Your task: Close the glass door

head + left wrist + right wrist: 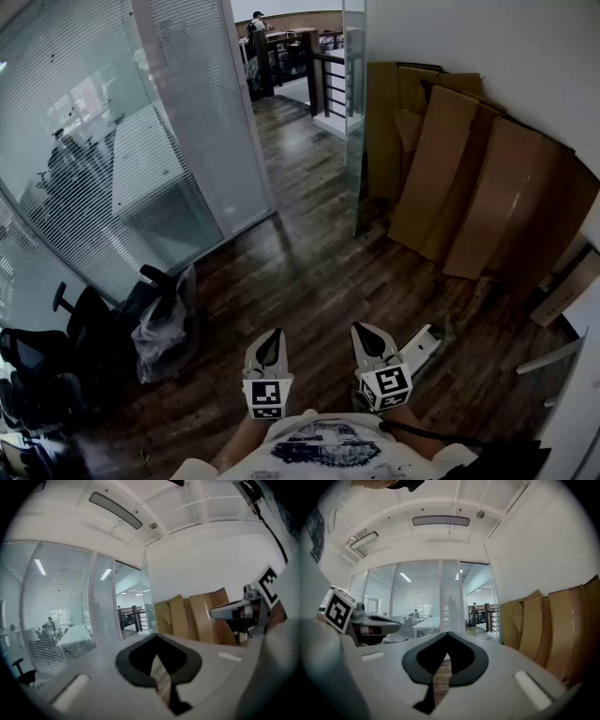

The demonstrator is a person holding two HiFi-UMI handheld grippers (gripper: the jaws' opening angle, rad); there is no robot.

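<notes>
At the bottom centre of the head view, the left gripper and right gripper, each bearing a black-and-white square marker, have their jaws pressed together on nothing, while at upper centre the glass door stands swung open beside leaning cardboard sheets.

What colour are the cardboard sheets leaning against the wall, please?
Brown; the cardboard sheets show best in the head view.
</notes>
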